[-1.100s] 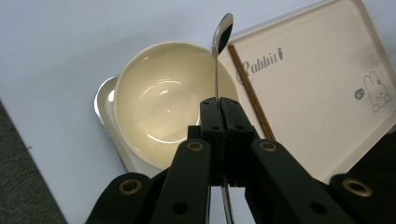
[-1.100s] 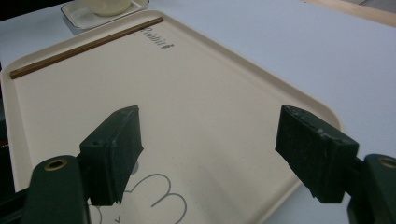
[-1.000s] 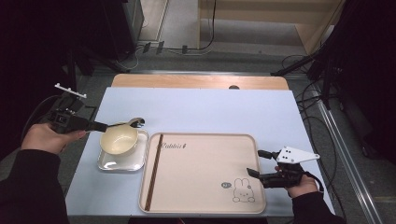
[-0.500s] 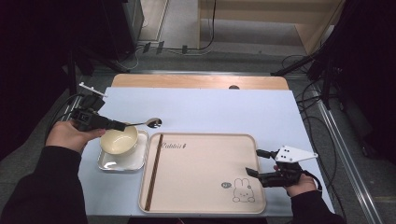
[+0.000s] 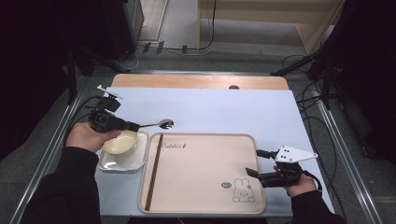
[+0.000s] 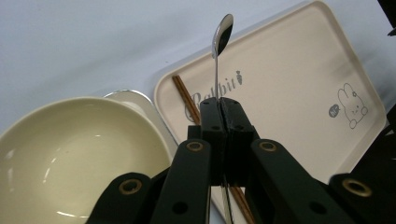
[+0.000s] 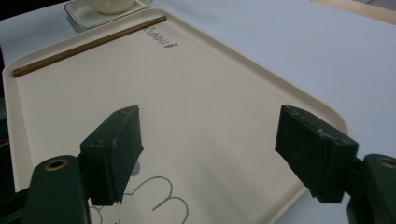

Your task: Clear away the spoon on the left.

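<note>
Here we have a metal spoon [image 5: 159, 123] clamped by its handle in our left gripper [image 5: 133, 126], the jaws pressed fully together on it. In the left gripper view the spoon [image 6: 222, 44] rises straight out from between the jaws, its bowl held in the air above the far-left corner of the tray [image 6: 299, 93]. From the high view the spoon's bowl sits over the pale blue bench [image 5: 224, 107], just beyond the top-left corner of the beige tray [image 5: 205, 168] and past the cream bowl [image 5: 119, 142], which rests in a small white dish [image 5: 121, 161] beside the tray.

A single brown chopstick [image 5: 154, 170] lies along the tray's left edge. The rest of the tray is bare apart from a printed rabbit.

Our right gripper [image 5: 257, 173] rests at the tray's near-right corner with its jaws spread wide and nothing between them; in the right gripper view they frame bare tray [image 7: 224, 93].

We judge the step in hand to be carrying the spoon across towards the tray, to be laid down there. The next move likely calls for bringing the spoon over the tray's open surface, lowering it until it lies flat, clear of the chopstick, and only then easing the jaws apart so it does not drop or skid.
</note>
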Tool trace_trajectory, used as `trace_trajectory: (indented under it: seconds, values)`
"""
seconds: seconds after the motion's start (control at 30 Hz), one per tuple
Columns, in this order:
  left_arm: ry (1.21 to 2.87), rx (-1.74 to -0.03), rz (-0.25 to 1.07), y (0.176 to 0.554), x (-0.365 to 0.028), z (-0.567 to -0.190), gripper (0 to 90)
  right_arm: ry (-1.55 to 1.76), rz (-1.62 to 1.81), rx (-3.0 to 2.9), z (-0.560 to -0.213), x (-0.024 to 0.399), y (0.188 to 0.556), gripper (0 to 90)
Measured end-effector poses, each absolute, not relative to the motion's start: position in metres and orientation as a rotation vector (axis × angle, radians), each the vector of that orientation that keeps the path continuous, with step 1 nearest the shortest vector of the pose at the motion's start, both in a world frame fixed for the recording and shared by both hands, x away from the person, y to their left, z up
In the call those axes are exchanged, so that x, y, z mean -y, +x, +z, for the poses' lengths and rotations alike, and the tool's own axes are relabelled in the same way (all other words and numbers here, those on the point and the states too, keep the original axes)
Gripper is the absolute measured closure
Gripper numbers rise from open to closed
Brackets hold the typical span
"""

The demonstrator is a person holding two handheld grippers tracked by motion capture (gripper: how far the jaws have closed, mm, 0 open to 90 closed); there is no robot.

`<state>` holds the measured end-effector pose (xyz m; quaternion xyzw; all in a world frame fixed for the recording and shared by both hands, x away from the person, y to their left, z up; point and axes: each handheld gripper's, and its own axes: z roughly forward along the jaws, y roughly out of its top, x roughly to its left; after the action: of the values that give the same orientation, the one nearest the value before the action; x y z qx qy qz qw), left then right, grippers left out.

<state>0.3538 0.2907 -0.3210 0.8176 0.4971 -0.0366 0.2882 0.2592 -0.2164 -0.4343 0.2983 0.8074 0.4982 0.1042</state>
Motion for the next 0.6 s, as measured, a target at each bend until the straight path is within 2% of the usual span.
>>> trace_trajectory:
  seconds: [0.6]
  values:
    - [2.203, -1.317, -0.134, 0.351, -0.267, -0.348, 90.0, 0.876, 1.465, -2.384, -0.435, 0.216, 0.259, 22.9]
